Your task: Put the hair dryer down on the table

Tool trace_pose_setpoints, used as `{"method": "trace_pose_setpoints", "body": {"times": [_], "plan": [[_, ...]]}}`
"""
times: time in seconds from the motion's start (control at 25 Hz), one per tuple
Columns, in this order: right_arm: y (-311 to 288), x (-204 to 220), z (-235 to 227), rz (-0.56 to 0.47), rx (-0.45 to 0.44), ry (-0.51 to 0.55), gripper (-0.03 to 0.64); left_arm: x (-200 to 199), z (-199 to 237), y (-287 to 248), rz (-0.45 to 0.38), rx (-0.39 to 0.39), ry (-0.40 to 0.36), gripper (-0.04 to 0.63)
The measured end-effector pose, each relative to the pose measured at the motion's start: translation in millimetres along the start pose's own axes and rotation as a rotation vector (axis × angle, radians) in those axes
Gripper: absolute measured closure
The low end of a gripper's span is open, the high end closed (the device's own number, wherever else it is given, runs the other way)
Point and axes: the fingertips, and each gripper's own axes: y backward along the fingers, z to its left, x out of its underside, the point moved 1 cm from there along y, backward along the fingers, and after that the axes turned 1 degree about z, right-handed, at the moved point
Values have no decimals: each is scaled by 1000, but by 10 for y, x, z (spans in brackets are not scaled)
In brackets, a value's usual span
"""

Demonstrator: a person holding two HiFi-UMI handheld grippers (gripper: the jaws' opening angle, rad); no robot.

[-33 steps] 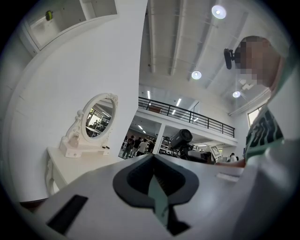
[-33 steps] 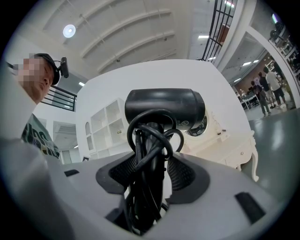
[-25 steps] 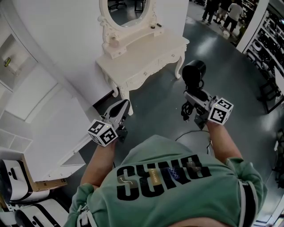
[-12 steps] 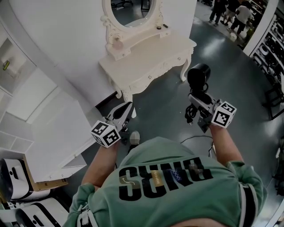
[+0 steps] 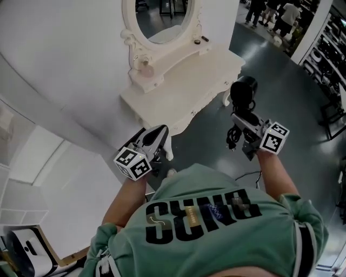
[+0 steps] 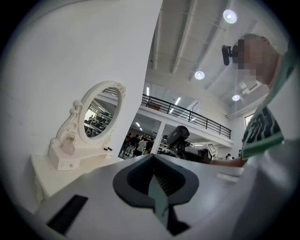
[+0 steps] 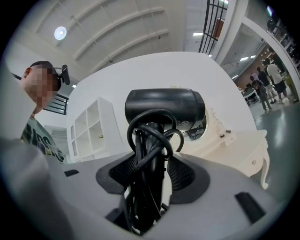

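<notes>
A black hair dryer [image 5: 243,91] stands upright above the grey floor, off the right end of the white dressing table [image 5: 186,76]. My right gripper [image 5: 241,120] is shut on its handle, and the black cord is wound round handle and jaws. In the right gripper view the hair dryer [image 7: 164,110] fills the middle, with the right gripper [image 7: 152,171] clamped below its barrel and the table [image 7: 243,140] behind. My left gripper [image 5: 157,135] is shut and holds nothing, near the table's front left leg. The left gripper view shows the hair dryer [image 6: 178,136] to the right of the table [image 6: 51,168].
An oval mirror [image 5: 162,19] stands at the back of the table, with a small bottle [image 5: 145,62] and a dark item [image 5: 204,39] beside it. A white wall runs along the left. People [image 5: 275,16] and shelving racks [image 5: 330,48] are at the far right. A cable [image 5: 246,176] lies on the floor.
Both grippers and my view have moved closer to the dressing table. The hair dryer stays in the right gripper and the left gripper stays shut.
</notes>
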Motion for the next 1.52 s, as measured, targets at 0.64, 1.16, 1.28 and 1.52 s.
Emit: {"method": "trace_pose_setpoints", "body": {"times": [0.64, 1.16, 1.28, 1.52], "plan": [[-1681, -399, -916, -58, 108, -48, 414, -621, 1840, -711, 87, 114, 14, 584], [-2187, -771, -2355, 59, -21, -23, 416, -714, 2370, -1989, 33, 18, 23, 584], [-2326, -833, -2653, 130, -60, 43, 416, -734, 2424, -2285, 26, -18, 31, 584], [-2613, -725, -2969, 255, -56, 170, 416, -694, 2637, -2372, 62, -24, 16, 584]]}}
